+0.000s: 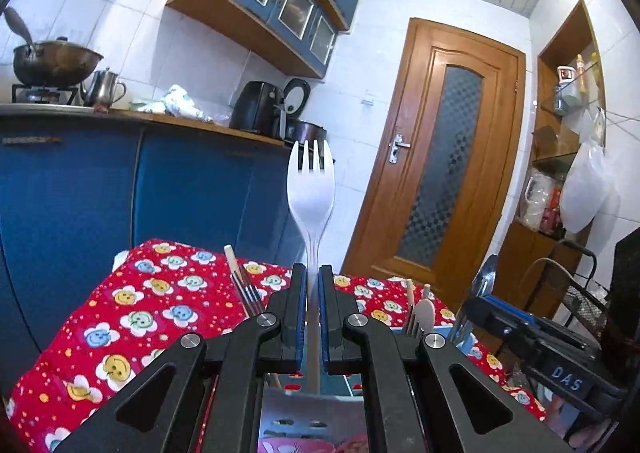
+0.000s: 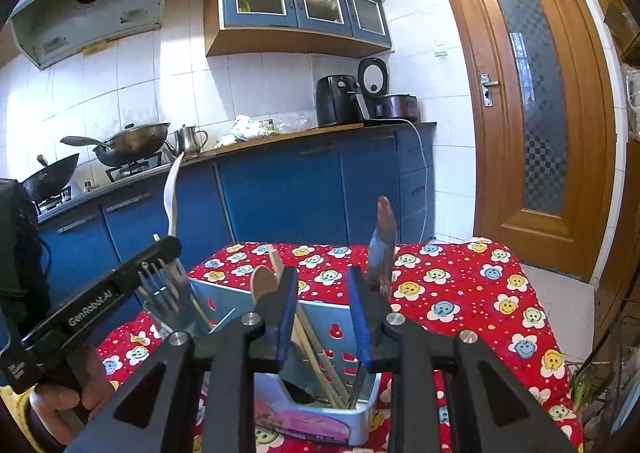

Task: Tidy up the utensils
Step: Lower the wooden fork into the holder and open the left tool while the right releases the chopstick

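Observation:
My left gripper (image 1: 313, 281) is shut on the handle of a white plastic fork (image 1: 311, 189) and holds it upright, tines up, above a blue utensil holder (image 1: 360, 385). In the right wrist view the left gripper (image 2: 164, 247) shows at left with the white fork (image 2: 173, 197) rising from it. My right gripper (image 2: 322, 281) is open and empty just above the blue utensil holder (image 2: 240, 301), which holds metal forks (image 2: 168, 293), chopsticks (image 2: 312, 345), a wooden spoon (image 2: 264, 281) and a metal spoon (image 2: 382, 241).
The holder stands on a table with a red smiley-flower cloth (image 2: 460, 289). Blue kitchen cabinets (image 2: 280, 189) with woks, a kettle and appliances run behind. A wooden door (image 2: 532, 93) is at right. A wire rack (image 1: 576, 293) stands right of the table.

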The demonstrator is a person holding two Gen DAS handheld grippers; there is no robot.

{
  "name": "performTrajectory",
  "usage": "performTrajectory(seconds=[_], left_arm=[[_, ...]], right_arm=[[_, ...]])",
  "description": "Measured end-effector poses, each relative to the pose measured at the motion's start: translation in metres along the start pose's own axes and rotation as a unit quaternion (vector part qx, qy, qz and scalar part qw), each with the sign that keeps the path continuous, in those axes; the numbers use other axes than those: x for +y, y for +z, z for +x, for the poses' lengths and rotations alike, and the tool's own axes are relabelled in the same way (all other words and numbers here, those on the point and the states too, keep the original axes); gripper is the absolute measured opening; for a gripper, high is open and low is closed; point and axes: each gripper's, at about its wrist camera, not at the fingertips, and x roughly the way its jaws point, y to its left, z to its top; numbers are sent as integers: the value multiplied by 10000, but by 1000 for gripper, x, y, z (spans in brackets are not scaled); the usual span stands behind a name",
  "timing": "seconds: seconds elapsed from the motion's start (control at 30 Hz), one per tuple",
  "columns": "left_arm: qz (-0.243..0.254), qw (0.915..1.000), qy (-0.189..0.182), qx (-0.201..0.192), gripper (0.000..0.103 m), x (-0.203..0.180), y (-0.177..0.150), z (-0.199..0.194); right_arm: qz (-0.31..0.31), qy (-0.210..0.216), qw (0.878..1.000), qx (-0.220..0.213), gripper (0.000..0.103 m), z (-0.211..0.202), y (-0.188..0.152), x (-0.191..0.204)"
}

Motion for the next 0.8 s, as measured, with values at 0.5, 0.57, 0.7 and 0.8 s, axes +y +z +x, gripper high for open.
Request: performTrajectory(seconds=[0.5,0.57,0.7,0.8], left_arm=[[198,9987,-16,468,18,-9,-2,-31],[260,9982,37,536,26,-9,-1,-38],[365,9972,85,646,36,-9,0,-56],[447,9961,110,753,43,-8,0,-71]], right_arm=[[91,10,10000,32,43,-41,-4,11],[90,-1,10000,41,47,-49,-5,15],[98,8,9999,64,53,-66,-7,23],[143,40,9998,108,59,-77,-10,29]])
